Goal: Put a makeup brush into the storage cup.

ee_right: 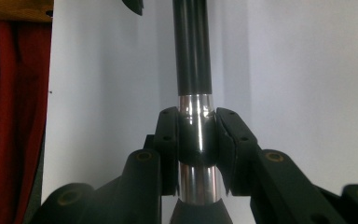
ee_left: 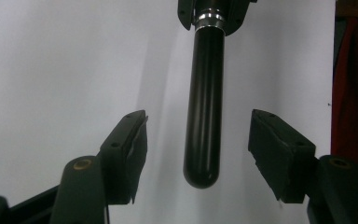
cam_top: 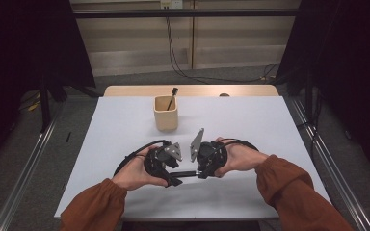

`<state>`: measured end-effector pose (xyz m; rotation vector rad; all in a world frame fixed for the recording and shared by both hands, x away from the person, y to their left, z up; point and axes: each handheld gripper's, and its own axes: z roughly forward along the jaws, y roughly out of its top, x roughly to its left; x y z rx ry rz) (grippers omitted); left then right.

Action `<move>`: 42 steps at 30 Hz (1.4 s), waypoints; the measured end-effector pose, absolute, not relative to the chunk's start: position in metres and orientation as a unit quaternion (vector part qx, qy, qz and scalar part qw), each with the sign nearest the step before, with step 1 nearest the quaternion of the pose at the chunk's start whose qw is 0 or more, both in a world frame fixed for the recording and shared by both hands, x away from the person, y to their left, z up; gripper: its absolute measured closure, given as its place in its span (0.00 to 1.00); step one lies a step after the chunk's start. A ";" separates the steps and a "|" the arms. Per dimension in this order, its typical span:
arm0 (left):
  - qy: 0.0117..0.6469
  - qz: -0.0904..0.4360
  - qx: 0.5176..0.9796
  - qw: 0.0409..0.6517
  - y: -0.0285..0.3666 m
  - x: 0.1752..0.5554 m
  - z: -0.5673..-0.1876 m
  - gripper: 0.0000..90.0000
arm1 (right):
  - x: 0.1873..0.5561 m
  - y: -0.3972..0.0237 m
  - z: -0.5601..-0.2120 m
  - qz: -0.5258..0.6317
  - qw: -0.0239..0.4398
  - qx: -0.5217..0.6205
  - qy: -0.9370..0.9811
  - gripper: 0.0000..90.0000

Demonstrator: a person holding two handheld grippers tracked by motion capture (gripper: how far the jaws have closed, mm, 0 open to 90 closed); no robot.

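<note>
A slim black rod (cam_top: 188, 173) with a silver band (ee_right: 195, 103) lies level between my two grippers, just above the white table (cam_top: 250, 125) near its front edge. My right gripper (cam_top: 200, 172) (ee_right: 196, 116) is shut on the rod (ee_right: 193, 56) at the silver band. The rod's rounded black end (ee_left: 204, 121) reaches between the jaws of my left gripper (cam_top: 175, 179) (ee_left: 199, 119). Those jaws stand apart on either side of it, with a gap on each side. In the left gripper view the right gripper (ee_left: 212, 11) shows at the top edge.
A tan square cup (cam_top: 165, 113) stands at the table's middle back, with a dark brush (cam_top: 172, 96) leaning in it. Both forearms in rust-orange sleeves (cam_top: 289, 183) come in from the front edge. Bare table surface lies on the left and right sides.
</note>
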<state>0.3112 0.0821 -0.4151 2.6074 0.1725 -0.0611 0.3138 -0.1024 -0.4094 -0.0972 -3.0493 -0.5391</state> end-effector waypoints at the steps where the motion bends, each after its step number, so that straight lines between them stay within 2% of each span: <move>1: 0.066 -0.026 0.963 0.260 0.082 0.312 -0.416 0.49 | 0.314 -0.102 -0.409 -0.174 0.024 -0.033 -0.984 0.80; 19: 0.060 -0.053 0.964 0.252 0.076 0.316 -0.421 0.81 | 0.315 -0.102 -0.411 -0.183 0.026 -0.028 -0.982 0.80; 36: 0.052 -0.062 0.964 0.254 0.074 0.316 -0.421 0.83 | 0.315 -0.105 -0.413 -0.190 0.024 -0.021 -0.981 0.79; 41: 0.064 -0.054 0.964 0.254 0.075 0.316 -0.421 0.83 | 0.317 -0.107 -0.412 -0.204 0.020 -0.028 -0.978 0.67; 42: 0.065 -0.050 0.964 0.254 0.075 0.316 -0.420 0.83 | 0.317 -0.107 -0.411 -0.207 0.013 -0.030 -0.978 0.62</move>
